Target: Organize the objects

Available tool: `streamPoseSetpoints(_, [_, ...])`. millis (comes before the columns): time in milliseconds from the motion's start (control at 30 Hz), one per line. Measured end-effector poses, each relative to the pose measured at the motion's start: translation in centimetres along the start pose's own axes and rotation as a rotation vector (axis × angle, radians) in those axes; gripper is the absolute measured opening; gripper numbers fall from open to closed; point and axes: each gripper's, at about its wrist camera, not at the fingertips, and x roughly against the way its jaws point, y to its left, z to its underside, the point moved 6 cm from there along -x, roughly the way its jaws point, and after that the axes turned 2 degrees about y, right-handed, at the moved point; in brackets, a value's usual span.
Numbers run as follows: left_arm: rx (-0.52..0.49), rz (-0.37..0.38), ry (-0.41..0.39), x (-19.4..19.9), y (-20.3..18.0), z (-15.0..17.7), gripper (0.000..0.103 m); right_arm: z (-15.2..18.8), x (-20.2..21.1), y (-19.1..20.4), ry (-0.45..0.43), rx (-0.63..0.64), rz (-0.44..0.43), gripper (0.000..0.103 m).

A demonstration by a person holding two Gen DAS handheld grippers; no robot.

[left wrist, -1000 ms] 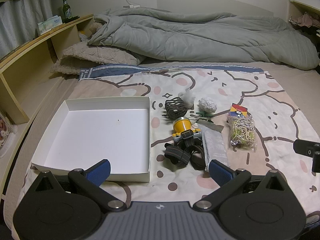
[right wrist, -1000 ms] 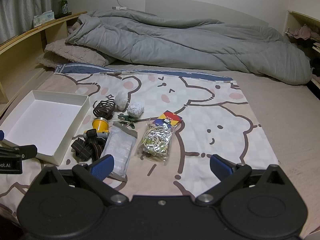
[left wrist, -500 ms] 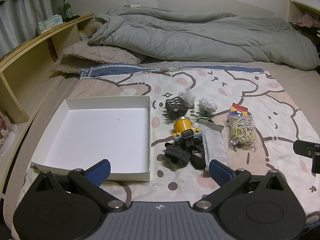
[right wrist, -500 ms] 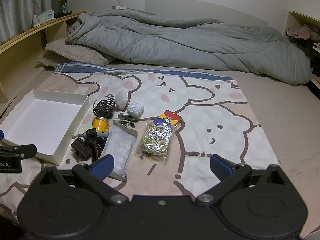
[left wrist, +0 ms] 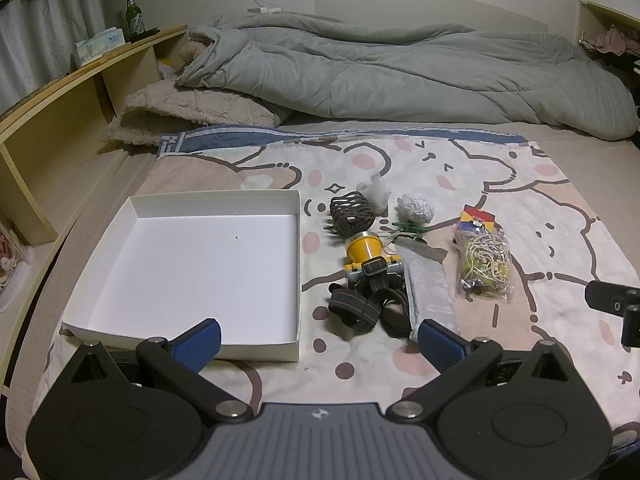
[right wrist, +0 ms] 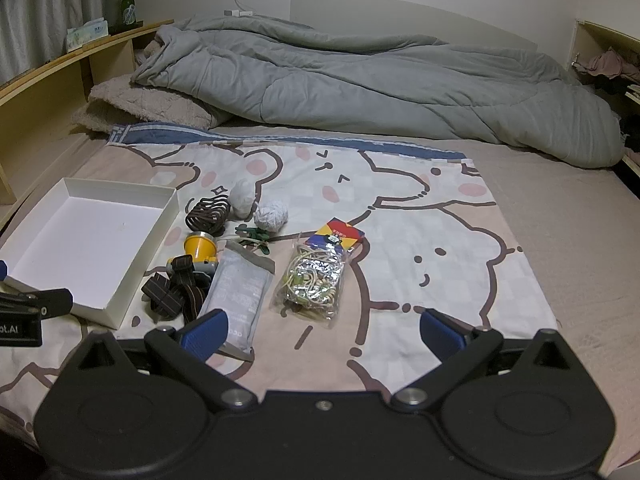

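Note:
An empty white box (left wrist: 192, 322) (right wrist: 24, 276) lies on the bear-print sheet at the left. Right of it lie a yellow headlamp with dark straps (left wrist: 366, 264) (right wrist: 188, 272), a dark wire ball (left wrist: 352, 216) (right wrist: 208, 214), two white wads (left wrist: 416, 208) (right wrist: 272, 214), a green clip (left wrist: 408, 228), a grey pouch (left wrist: 430, 292) (right wrist: 240, 292) and a clear bag of rubber bands (left wrist: 484, 264) (right wrist: 316, 276). My left gripper (left wrist: 318, 340) is open near the box's front corner. My right gripper (right wrist: 322, 330) is open before the pouch and bag.
A grey duvet (left wrist: 400, 72) and beige pillow (left wrist: 184, 112) fill the far half of the bed. A wooden shelf (left wrist: 60, 92) with a green bottle (left wrist: 134, 18) runs along the left. The right gripper's tip shows in the left wrist view (left wrist: 616, 304).

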Motion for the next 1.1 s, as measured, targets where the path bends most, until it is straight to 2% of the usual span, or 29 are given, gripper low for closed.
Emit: streamPoseSetpoints(1100, [-0.002,0.004,0.002,0.03,0.08,0.0,0.103,0.0,-0.15,-0.01,0.013,-0.004,0.004,0.103])
